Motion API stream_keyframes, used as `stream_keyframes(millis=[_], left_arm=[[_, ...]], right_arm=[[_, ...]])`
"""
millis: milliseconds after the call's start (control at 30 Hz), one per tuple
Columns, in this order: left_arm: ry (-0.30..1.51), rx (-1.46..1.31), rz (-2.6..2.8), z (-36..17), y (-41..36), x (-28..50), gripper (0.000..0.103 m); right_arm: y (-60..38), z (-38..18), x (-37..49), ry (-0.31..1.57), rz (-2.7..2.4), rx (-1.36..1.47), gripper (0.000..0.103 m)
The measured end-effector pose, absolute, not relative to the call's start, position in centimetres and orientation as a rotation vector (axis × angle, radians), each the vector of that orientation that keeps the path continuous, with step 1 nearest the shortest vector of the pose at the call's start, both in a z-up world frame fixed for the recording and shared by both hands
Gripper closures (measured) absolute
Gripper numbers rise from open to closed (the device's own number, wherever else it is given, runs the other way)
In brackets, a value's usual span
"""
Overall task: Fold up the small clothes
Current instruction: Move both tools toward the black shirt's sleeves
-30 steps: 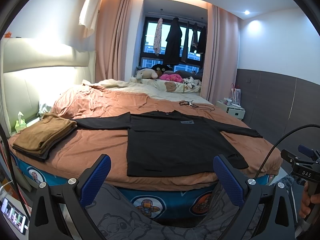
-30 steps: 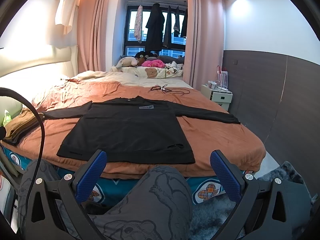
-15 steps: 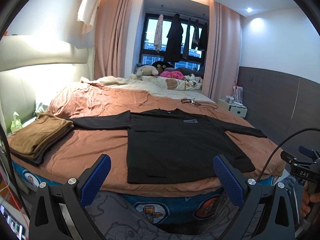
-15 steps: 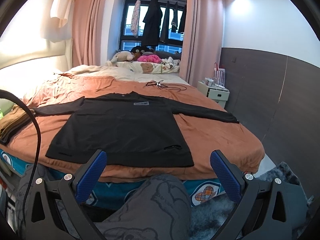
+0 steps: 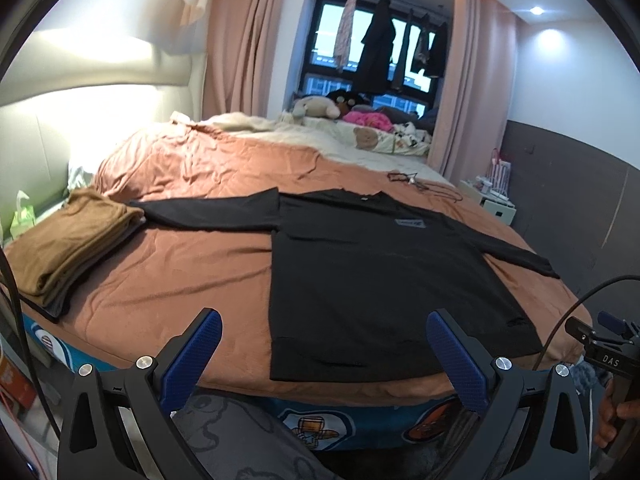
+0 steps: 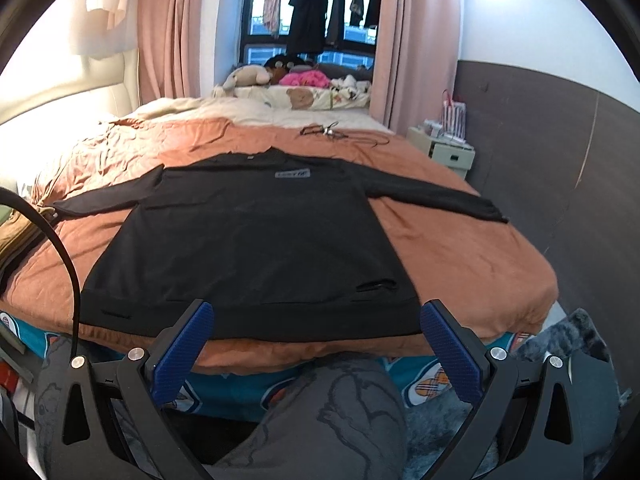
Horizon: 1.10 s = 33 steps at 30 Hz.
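Observation:
A black long-sleeved shirt (image 5: 380, 272) lies flat and spread out on the orange bed cover (image 5: 168, 280), sleeves out to both sides, hem toward me. It also shows in the right wrist view (image 6: 264, 240). My left gripper (image 5: 324, 344) is open and empty, held above the near bed edge, just short of the shirt's hem. My right gripper (image 6: 316, 336) is open and empty, over the hem at the near edge. Part of the right gripper body (image 5: 608, 356) shows at the right of the left wrist view.
A stack of folded brown clothes (image 5: 68, 240) lies at the bed's left corner. A cable and glasses (image 6: 336, 132) lie further back. Stuffed toys (image 6: 276, 76) sit by the window. A white nightstand (image 6: 444, 152) stands on the right. My knee (image 6: 340, 412) is below the grippers.
Both grippers have moved forward and up toward the bed; the shirt now looks larger and closer. Both stay open and empty. The shirt has not moved.

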<state>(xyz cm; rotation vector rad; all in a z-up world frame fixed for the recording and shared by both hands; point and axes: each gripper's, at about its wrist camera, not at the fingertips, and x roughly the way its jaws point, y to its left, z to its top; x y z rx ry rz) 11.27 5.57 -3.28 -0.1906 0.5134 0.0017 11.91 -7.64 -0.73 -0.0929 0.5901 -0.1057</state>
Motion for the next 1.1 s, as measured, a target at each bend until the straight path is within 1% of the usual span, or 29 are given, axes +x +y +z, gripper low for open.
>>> stream_keyframes(millis=[600, 967, 1100], left_arm=[[0.591, -0.281, 0.144, -6.3, 12.6, 19.1, 0.0], [0.599, -0.347, 0.286, -6.2, 18.6, 23.3, 0.001], [0.598, -0.363, 0.327, -6.2, 20.9, 24.9, 0.004]], right_arm=[[-9.0, -0.1, 21.2, 0.662, 0.025, -0.094, 0.0], [-9.7, 0.1, 25.8, 0.688, 0.149, -0.074, 0.0], [-9.4, 0.1, 27.3, 0.688, 0.179, -0.082, 0.0]])
